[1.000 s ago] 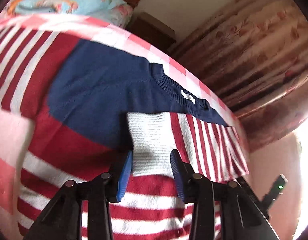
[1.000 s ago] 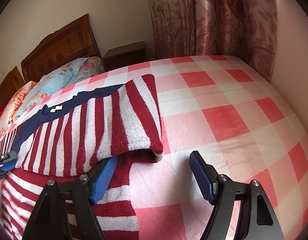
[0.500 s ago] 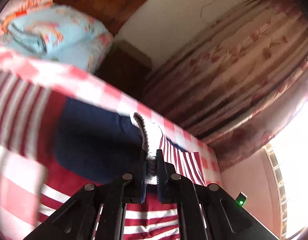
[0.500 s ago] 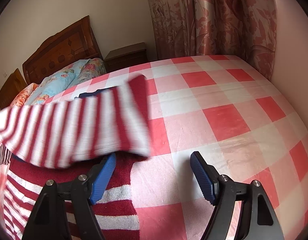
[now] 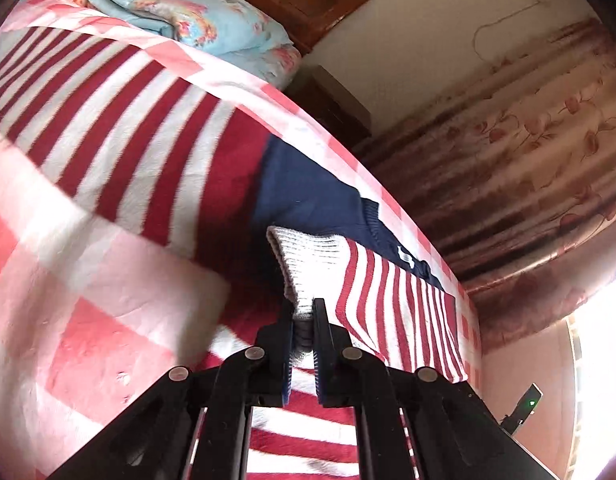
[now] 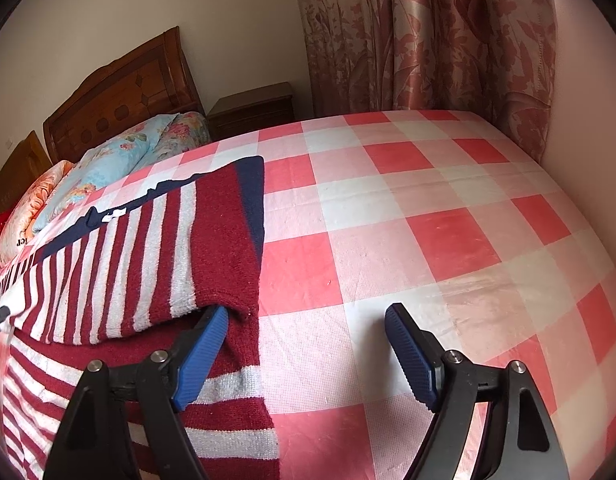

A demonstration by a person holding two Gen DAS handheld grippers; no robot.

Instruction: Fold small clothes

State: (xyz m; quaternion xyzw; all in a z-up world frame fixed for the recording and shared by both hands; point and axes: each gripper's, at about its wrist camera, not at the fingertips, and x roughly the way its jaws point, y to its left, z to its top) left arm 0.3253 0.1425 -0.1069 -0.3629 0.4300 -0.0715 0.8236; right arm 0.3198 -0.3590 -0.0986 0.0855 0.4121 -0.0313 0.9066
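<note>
A red-and-white striped sweater with a navy yoke lies on the checked bed. My left gripper is shut on the white ribbed cuff of its sleeve and holds the sleeve stretched across the sweater's body. The sleeve also shows in the right wrist view, lying over the body. My right gripper is open and empty, low over the bed at the sweater's right edge; its left finger is by the folded side.
The pink-and-white checked bedspread stretches to the right. Floral pillows and a wooden headboard are at the back left, a nightstand beside them. Curtains hang behind the bed.
My left gripper shut on the sleeve cuff, lifted it and carried it sideways across the sweater. The sleeve now lies lower over the body. My right gripper stayed open and nearly still.
</note>
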